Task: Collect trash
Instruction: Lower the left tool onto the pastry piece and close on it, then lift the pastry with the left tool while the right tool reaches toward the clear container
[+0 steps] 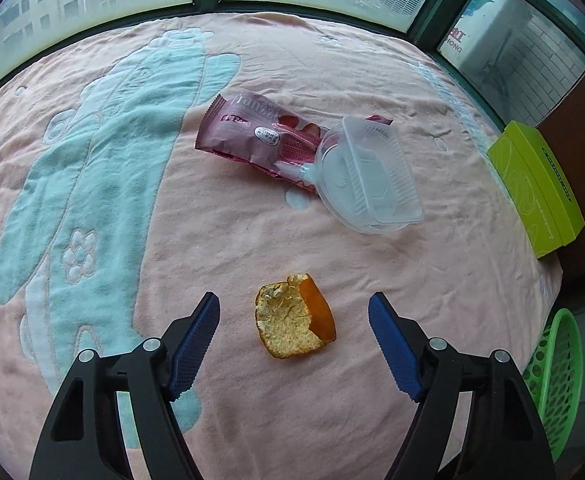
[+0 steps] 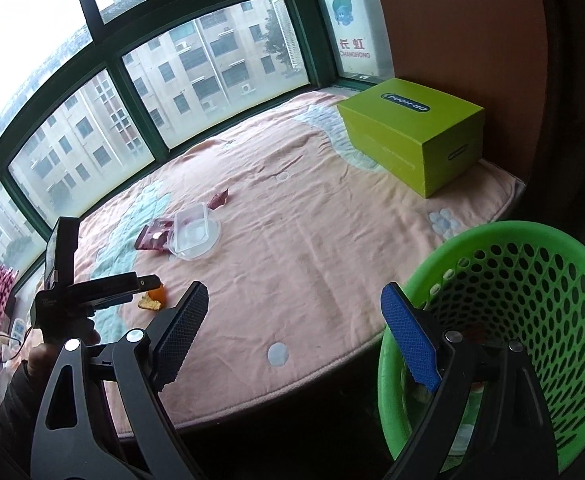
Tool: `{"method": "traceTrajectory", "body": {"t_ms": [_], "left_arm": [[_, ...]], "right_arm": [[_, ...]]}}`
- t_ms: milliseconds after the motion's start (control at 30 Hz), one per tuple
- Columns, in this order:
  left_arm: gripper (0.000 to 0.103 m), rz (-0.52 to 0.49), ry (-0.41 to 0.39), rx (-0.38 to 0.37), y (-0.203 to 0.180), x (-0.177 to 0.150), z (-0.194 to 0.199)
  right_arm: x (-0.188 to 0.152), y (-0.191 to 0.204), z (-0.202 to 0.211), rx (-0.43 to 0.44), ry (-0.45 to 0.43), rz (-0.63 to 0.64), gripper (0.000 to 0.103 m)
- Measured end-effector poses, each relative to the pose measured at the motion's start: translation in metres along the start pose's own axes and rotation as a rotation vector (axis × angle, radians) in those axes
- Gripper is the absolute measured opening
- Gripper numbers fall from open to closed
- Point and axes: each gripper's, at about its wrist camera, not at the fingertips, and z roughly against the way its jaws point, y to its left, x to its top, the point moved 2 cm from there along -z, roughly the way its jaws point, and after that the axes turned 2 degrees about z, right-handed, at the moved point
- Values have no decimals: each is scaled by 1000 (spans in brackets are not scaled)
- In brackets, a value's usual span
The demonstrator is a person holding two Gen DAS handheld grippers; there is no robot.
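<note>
Pink blanket [image 1: 252,232] spread over a wide sill below green-framed windows; serves as the work surface. Landmark: orange peel [image 1: 294,316].

Left gripper [image 1: 292,332]: spread, nothing pinched; blue pads flank the orange peel on both sides without touching it. Peel lying flat on the blanket, pith side up, centred between the fingers and just ahead of them. Long axis of the peel roughly in line with the gripper's pointing direction, so the closing stroke would cross its short side. Judged step: descent and closure on the peel.

Right gripper [image 2: 294,320]: spread, holding nothing, poised beside the green basket [image 2: 532,280] at the blanket's edge, well apart from the peel [image 2: 152,300]. Left hand clearly nearer; pick-up falls to it.

Beyond the peel: red wrapper [image 1: 248,132] touching a clear plastic tray [image 1: 368,176] that partly overlaps it. Far right of the peel: green box [image 1: 532,188].
</note>
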Motion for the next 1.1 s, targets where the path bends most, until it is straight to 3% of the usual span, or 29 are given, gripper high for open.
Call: {"method": "traceTrajectory", "body": {"t_ms": [300, 400, 500, 633, 1100], "left_arm": [[61, 15, 46, 8, -1, -3, -17], [53, 18, 39, 15, 0, -2, -19], [38, 25, 38, -1, 2, -2, -17], [28, 1, 11, 5, 0, -4, -9], [24, 21, -92, -38, 28, -5, 46]], "right_arm": [[-2, 3, -10, 11, 18, 1, 87], [-2, 4, -13, 11, 24, 3, 87], [-3, 5, -17, 11, 31, 5, 87], [-2, 10, -21, 14, 36, 20, 87], [18, 65, -67, 77, 76, 123, 87]]}}
